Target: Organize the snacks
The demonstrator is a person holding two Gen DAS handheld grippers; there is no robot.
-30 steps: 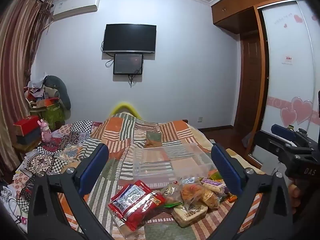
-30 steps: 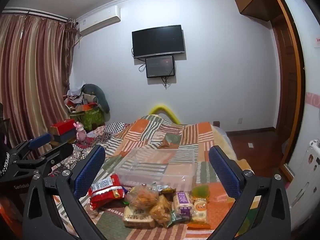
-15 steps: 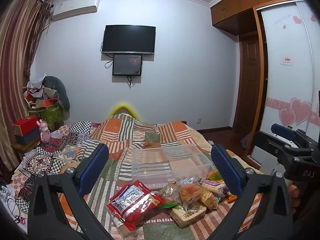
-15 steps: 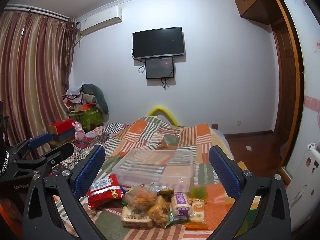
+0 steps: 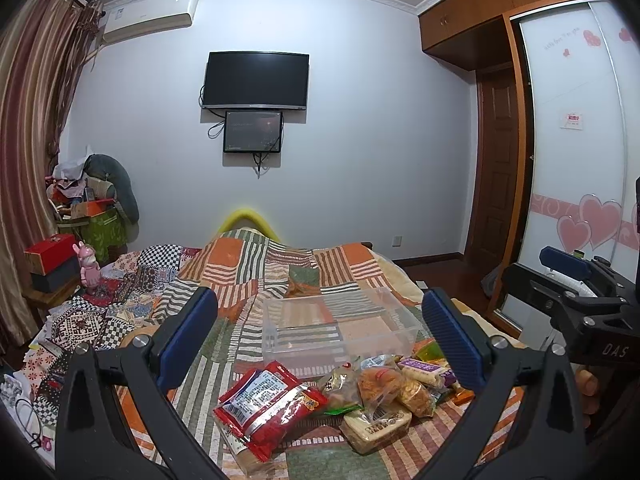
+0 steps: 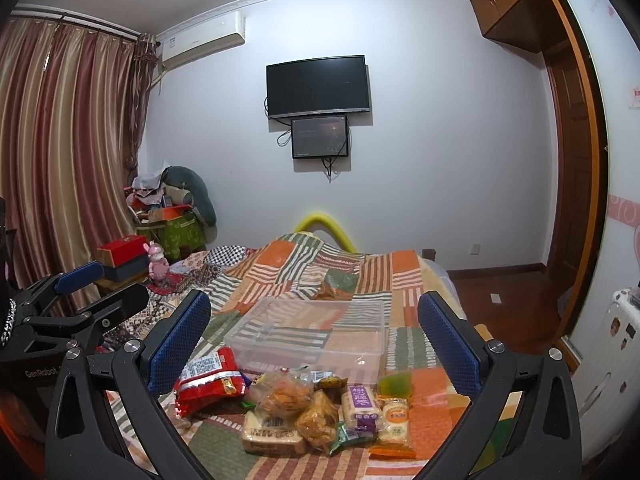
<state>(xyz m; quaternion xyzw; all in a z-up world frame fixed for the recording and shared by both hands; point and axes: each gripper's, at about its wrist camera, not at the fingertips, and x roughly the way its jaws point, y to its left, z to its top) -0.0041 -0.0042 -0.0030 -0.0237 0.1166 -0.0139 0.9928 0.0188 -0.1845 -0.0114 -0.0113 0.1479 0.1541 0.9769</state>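
Location: a home bedroom. Indicators — a bed (image 6: 400, 280) covered with a patchwork quilt (image 5: 256, 264), a wall-mounted television (image 5: 256, 81), an air conditioner (image 6: 204, 40) above striped curtains (image 6: 64, 160), and a built-in wardrobe (image 5: 576, 160) with sliding doors bearing pink heart decals.

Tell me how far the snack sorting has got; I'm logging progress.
Nothing looks done: the clear bin on the bed holds no snacks. Nothing is in hand either; the left tool and right tool are both open. The whole pile, including the red packet and bread, still lies in front of the bin.
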